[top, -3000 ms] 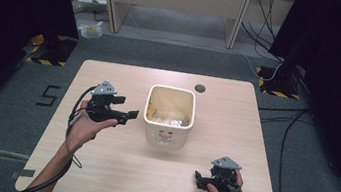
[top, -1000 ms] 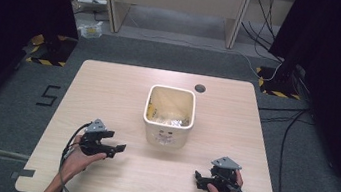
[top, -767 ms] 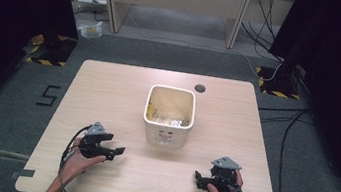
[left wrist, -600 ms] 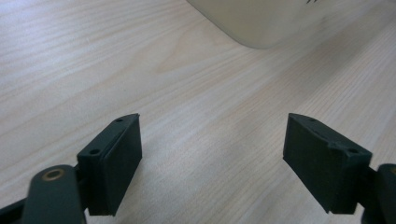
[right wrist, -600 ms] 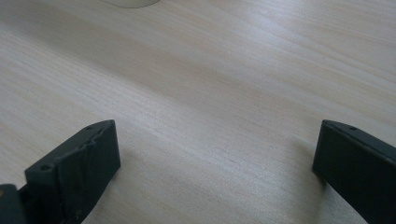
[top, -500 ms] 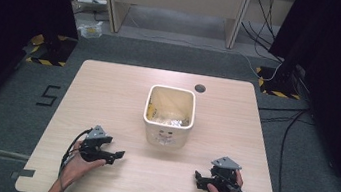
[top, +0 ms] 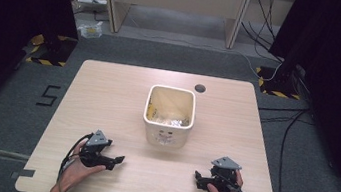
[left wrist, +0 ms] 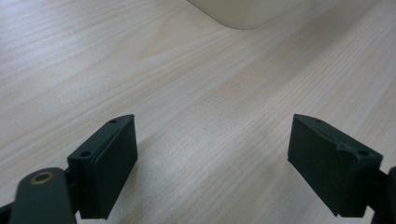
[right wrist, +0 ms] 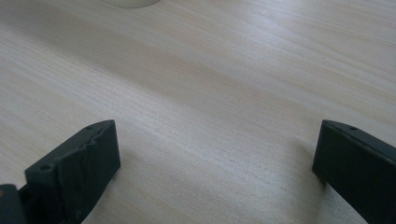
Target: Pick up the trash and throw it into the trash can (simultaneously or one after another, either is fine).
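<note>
A cream square bin [top: 169, 116] stands in the middle of the wooden table [top: 108, 92], with crumpled silvery and yellowish scraps inside. My left gripper [top: 116, 160] rests low on the table near the front left, held by a hand; its jaws stand wide apart over bare wood [left wrist: 212, 154], nothing between them. The bin's lower edge [left wrist: 243, 11] shows ahead of it. My right gripper [top: 198, 176] rests at the front right, jaws also wide apart [right wrist: 215, 168] and empty, with the bin's base [right wrist: 130, 3] just visible ahead.
A small dark round hole [top: 200, 88] sits in the table behind the bin. Table legs, cables and yellow-black floor markings lie beyond the far edge. A "5" mark [top: 48, 95] is on the floor at left.
The left gripper came down from beside the bin's left to the front left of the table and settled there. The right gripper has not moved.
</note>
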A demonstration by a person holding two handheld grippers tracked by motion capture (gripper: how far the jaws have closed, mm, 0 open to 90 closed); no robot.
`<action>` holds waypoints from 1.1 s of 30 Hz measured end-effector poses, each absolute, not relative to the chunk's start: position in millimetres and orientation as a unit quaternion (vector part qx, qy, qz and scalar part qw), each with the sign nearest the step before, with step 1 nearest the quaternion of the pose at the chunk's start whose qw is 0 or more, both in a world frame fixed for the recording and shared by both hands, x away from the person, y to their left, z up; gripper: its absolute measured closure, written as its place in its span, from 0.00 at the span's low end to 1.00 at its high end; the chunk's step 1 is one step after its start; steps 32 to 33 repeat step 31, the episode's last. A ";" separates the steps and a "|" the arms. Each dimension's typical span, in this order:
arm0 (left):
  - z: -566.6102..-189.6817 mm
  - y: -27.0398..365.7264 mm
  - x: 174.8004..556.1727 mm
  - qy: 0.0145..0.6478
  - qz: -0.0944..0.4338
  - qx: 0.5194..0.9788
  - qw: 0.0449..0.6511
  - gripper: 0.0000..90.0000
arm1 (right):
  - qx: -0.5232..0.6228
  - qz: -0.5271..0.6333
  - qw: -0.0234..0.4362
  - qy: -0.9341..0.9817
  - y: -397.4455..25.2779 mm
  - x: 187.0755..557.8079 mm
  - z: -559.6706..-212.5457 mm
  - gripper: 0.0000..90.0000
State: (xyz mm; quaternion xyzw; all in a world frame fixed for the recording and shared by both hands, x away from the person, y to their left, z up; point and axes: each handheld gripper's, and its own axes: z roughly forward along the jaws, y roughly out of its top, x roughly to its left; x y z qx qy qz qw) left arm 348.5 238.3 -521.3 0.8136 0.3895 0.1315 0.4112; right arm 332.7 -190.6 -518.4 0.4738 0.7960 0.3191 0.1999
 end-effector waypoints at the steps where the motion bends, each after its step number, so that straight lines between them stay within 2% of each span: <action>1: -521.6 238.6 347.8 0.388 0.132 0.815 0.409 0.17 | 0.474 0.319 0.200 0.796 -190.6 332.6 -518.3 0.01; 14: -523.0 236.0 338.3 0.370 0.155 0.835 0.376 0.16 | 0.474 0.319 0.200 0.796 -190.6 332.6 -518.3 0.01; 33: -523.2 235.9 338.5 0.371 0.155 0.834 0.377 0.16 | 0.474 0.319 0.200 0.796 -190.5 332.5 -518.4 0.01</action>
